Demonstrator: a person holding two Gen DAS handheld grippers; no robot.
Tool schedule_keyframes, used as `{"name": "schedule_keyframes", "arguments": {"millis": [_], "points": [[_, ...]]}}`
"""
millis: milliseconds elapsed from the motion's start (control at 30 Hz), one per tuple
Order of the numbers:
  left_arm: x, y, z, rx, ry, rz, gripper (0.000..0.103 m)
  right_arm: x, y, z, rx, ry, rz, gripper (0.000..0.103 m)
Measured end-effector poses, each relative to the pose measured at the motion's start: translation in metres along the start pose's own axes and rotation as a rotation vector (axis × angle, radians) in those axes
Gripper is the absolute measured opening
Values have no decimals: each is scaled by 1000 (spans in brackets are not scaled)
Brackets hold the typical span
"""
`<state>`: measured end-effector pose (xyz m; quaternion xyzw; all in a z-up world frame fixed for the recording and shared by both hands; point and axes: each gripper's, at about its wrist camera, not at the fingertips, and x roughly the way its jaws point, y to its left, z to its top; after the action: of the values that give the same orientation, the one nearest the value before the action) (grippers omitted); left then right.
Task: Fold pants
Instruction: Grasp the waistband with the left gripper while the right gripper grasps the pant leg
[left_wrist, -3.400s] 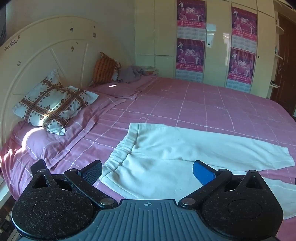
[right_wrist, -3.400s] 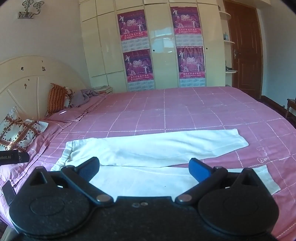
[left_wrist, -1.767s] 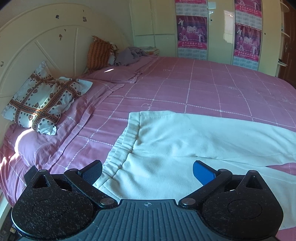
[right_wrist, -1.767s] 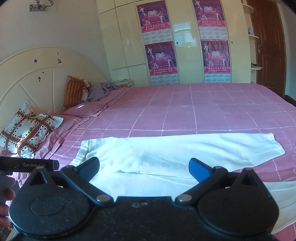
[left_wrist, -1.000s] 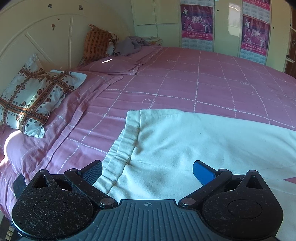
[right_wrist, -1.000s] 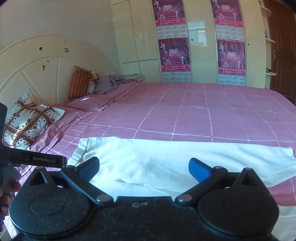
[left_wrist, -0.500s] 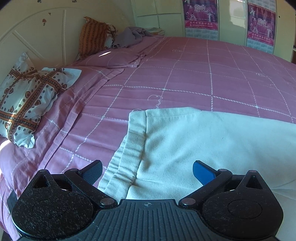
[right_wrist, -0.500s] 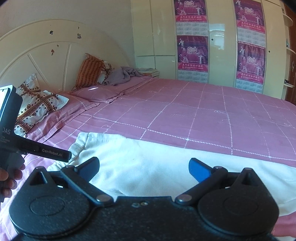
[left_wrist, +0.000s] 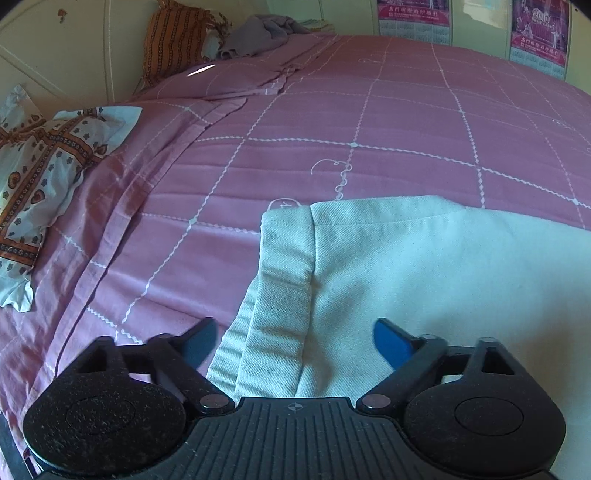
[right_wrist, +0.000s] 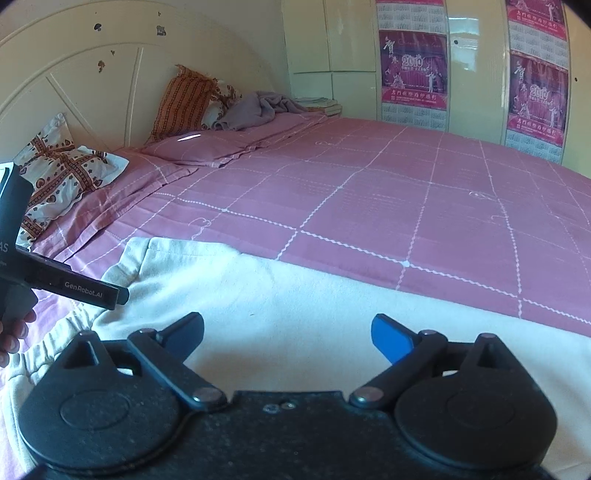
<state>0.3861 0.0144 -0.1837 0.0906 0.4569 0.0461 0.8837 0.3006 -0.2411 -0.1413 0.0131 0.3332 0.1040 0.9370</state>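
Bed (left_wrist: 369, 122), covered by a pink sheet with a white grid of stitched lines, fills both views; its cream headboard (right_wrist: 92, 85) stands at the far left. Wardrobe (right_wrist: 332, 55), cream, with magenta calendar posters (right_wrist: 413, 66) on its doors, closes the background.

White pants (left_wrist: 424, 266) lie flat on the near part of the bed, the waistband (left_wrist: 284, 266) turned toward the headboard end and the legs running off to the right. In the right wrist view the same pants (right_wrist: 295, 302) spread across the lower frame, with the gathered waistband at the left.

Patterned pillow (left_wrist: 40, 173), white with brown bands and hearts, rests on the pink pillow ridge at the left; an orange striped cushion (right_wrist: 184, 103) leans against the headboard, and a grey crumpled cloth (right_wrist: 255, 107) lies beside it.

Left gripper (left_wrist: 293, 339) hangs low over the waistband, its blue fingers (left_wrist: 391, 343) apart and released; they have just been closing, with waistband fabric in view between them, not clamped. It also shows at the left edge of the right wrist view (right_wrist: 114, 295), held in a hand (right_wrist: 13, 332).

Right gripper (right_wrist: 288, 336) hangs over the seat of the pants, fingers (right_wrist: 391, 339) spread and released, having just narrowed slightly; cloth lies beneath the gap, ungrasped
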Motion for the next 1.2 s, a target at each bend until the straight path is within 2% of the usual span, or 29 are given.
{"name": "schedule_keyframes", "arguments": {"millis": [200,400,533,633,700,733,767,800,833,867,1033,1200], "points": [[44,13,10,-43,72,-45,75,53,-11,15,-61,72,22,94],[70,16,15,-65,90,-110,77,106,-16,32,-139,162,30,94],[77,20,16,-95,78,-152,76,137,-18,38,-184,208,6,94],[76,19,13,-94,51,-161,69,155,-18,37,-219,254,0,86],[72,15,13,-88,37,-167,49,156,-18,37,-210,249,31,71],[70,15,14,-90,33,-167,44,156,-17,38,-201,258,54,55],[68,14,13,-98,32,-171,37,154,-14,39,-199,264,65,39],[66,14,13,-102,30,-170,32,152,-11,39,-211,268,59,35],[63,14,12,-107,26,-169,30,148,-6,38,-239,264,34,13],[59,15,10,-111,19,-166,27,143,-3,37,-258,260,27,4],[17,27,-6,-106,-50,-171,21,64,17,25,-262,143,65,4],[-51,51,-49,-103,-94,-223,21,-35,50,-25,-268,108,134,4]]}}
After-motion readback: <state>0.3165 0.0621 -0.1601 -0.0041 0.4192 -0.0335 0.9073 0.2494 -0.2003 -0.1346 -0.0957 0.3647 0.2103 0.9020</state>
